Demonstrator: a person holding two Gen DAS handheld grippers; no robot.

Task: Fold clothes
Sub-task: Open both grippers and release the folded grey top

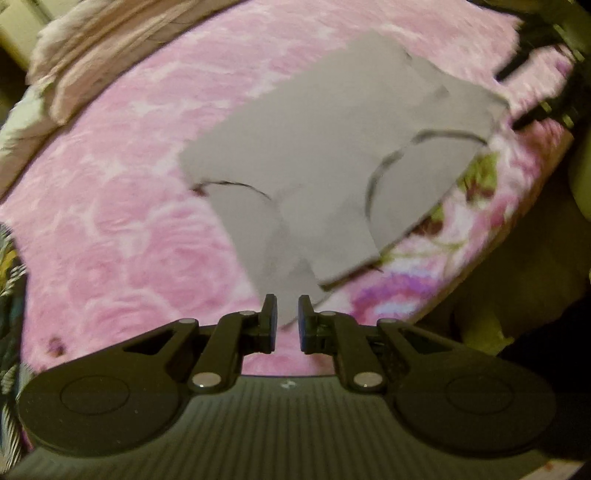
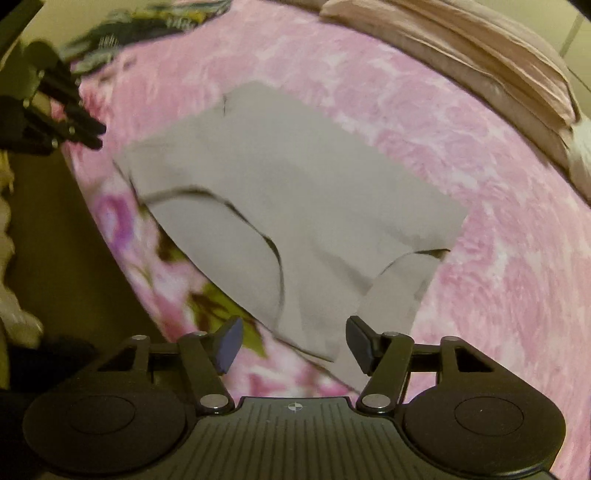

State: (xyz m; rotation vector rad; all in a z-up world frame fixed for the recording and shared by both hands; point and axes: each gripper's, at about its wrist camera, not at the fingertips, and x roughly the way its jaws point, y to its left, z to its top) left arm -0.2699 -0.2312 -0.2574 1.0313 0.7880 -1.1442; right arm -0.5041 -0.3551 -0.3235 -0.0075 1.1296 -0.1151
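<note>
A grey garment (image 1: 332,147) (image 2: 295,192) with dark-edged seams lies mostly flat on a pink floral blanket (image 1: 110,221) (image 2: 498,258). My left gripper (image 1: 287,306) stands over the garment's nearest corner, its jaws a narrow gap apart. Blurred grey cloth shows at the fingertips and pink blanket shows through the gap lower down. In the right wrist view, the left gripper (image 2: 94,134) sits just off the garment's far left corner. My right gripper (image 2: 294,325) is wide open above the garment's near edge, holding nothing. The right gripper (image 1: 508,101) also shows at the far corner.
A beige folded cover or pillow (image 1: 103,48) (image 2: 480,48) lies along the bed's far side. A dark patterned cloth (image 1: 9,295) (image 2: 140,26) sits at one end. The bed's edge drops to a dim floor (image 1: 517,277) (image 2: 74,240).
</note>
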